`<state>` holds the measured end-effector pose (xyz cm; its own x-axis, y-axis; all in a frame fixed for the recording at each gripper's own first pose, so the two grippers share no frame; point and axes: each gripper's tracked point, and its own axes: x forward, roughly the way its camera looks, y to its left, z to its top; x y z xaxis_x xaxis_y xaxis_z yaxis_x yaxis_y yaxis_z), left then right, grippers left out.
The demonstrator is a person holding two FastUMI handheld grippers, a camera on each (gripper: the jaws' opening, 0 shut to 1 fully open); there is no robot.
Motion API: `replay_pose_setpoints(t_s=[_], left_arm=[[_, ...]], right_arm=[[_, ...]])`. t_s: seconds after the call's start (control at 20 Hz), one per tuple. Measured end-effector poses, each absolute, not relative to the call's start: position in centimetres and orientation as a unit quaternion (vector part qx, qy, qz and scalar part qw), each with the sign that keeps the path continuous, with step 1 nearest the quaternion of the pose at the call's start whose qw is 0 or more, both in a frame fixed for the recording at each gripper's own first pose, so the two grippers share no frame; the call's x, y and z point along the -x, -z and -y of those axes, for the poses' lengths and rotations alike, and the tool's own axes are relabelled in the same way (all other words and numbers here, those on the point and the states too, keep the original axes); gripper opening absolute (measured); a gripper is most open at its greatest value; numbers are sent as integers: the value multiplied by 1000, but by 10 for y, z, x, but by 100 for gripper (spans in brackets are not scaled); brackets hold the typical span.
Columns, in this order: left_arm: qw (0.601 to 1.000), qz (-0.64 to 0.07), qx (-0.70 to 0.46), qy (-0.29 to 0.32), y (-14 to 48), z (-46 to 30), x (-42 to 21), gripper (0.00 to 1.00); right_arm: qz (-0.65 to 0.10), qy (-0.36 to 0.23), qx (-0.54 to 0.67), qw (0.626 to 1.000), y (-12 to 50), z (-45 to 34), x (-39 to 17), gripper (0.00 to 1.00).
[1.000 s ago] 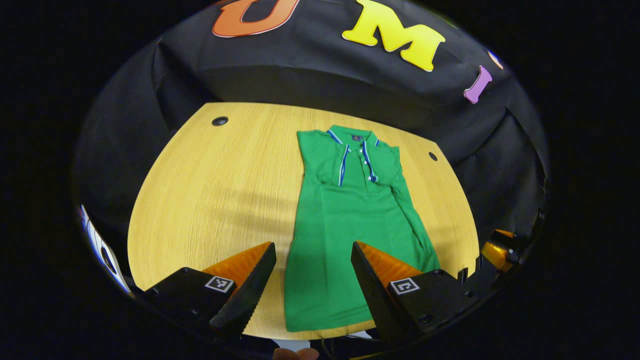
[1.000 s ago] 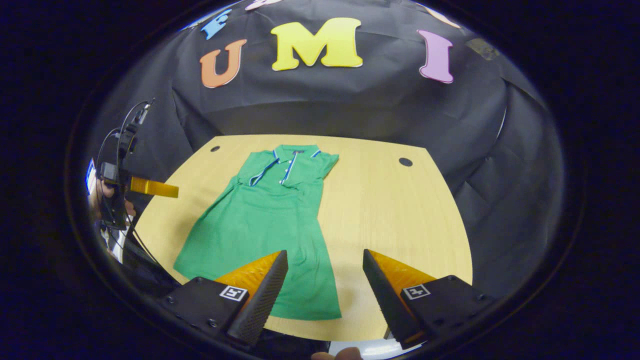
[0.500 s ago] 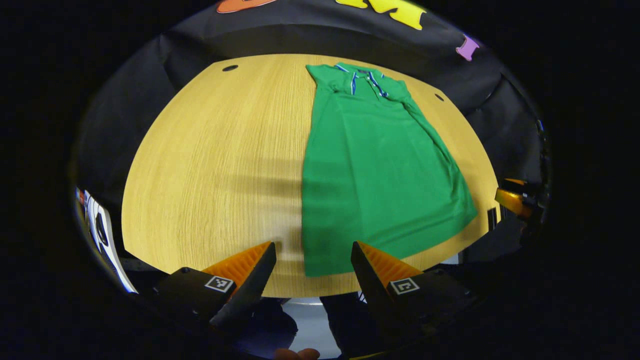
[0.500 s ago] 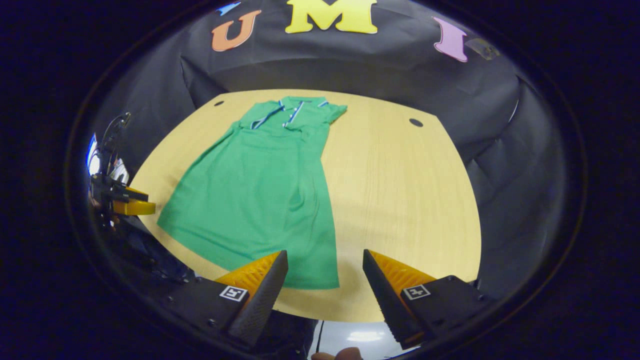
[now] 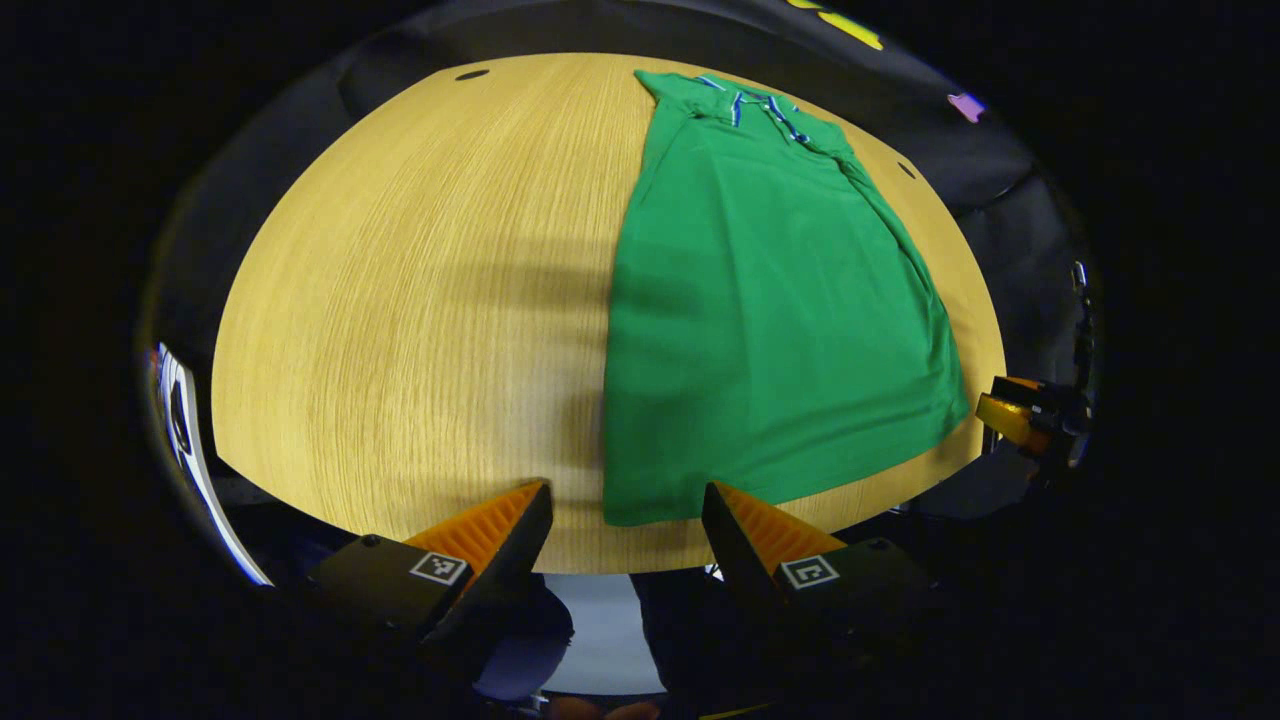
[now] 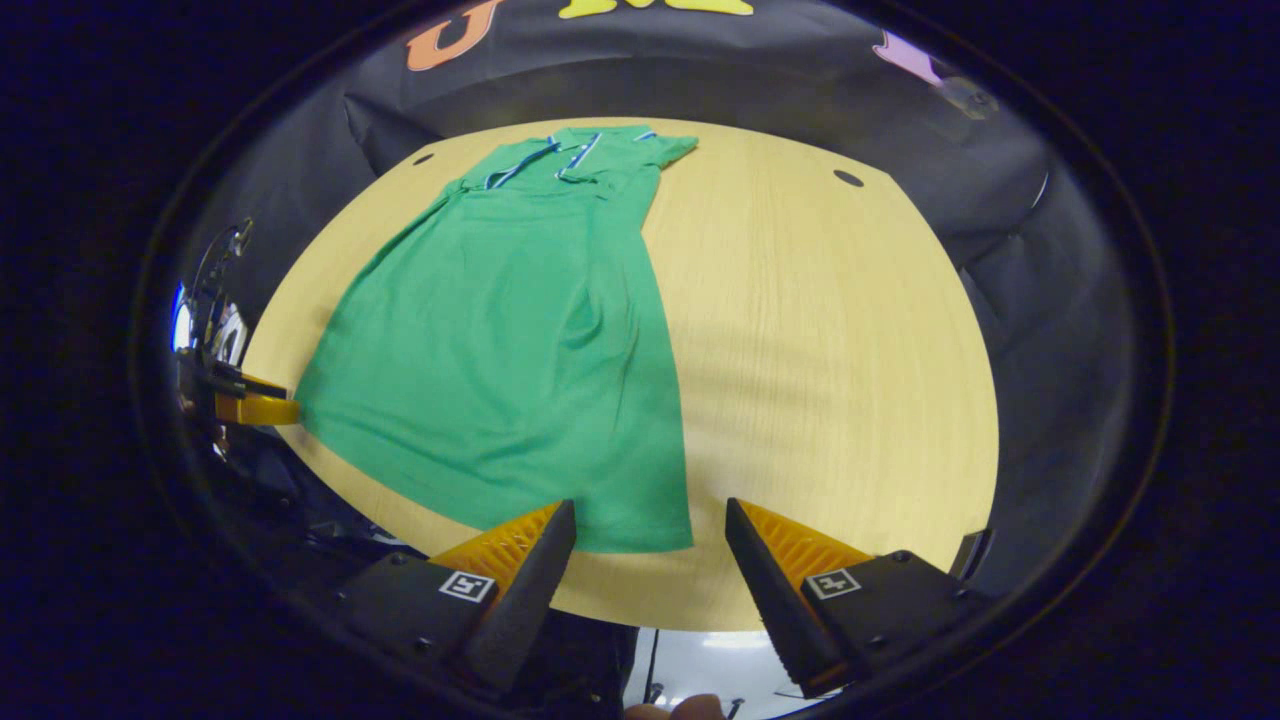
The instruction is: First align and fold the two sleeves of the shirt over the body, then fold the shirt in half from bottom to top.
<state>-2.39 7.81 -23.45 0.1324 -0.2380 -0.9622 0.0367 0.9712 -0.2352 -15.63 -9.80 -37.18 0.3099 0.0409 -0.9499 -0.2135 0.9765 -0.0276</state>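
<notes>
Left gripper view, jaws apart above shirt hem

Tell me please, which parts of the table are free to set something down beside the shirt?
Bare table lies between the green shirt and the booth's wall on one side, and likewise on the shirt's other side. It is crowded along the near hem, where the left gripper and right gripper hover open at its corners.

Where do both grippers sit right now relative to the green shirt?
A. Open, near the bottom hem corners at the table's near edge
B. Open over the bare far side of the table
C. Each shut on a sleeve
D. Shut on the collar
A: the left gripper and right gripper both stand open, each framing a hem corner of the green shirt at the table's near edge.
</notes>
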Motion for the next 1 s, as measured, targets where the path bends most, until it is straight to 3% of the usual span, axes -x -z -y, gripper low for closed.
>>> replay_pose_setpoints(t_s=[0.65,0.7,0.8,0.85,0.9,1.0], left_arm=[[720,-690,-17,74,244,-72,22,100],[718,-692,-18,74,245,-72,22,96],[714,-697,-9,67,244,-70,22,86],[715,-696,-8,67,243,-70,22,90],[715,-696,-6,66,244,-69,22,77],[714,-697,-4,70,244,-67,22,66]], right_arm=[[-626,-58,72,775,406,93,166,96],[-627,-58,72,773,406,92,166,87],[-630,-56,70,771,408,91,165,85],[-631,-57,72,770,406,91,165,83],[-628,-61,71,772,407,89,164,77],[-627,-58,60,775,405,89,163,39]])
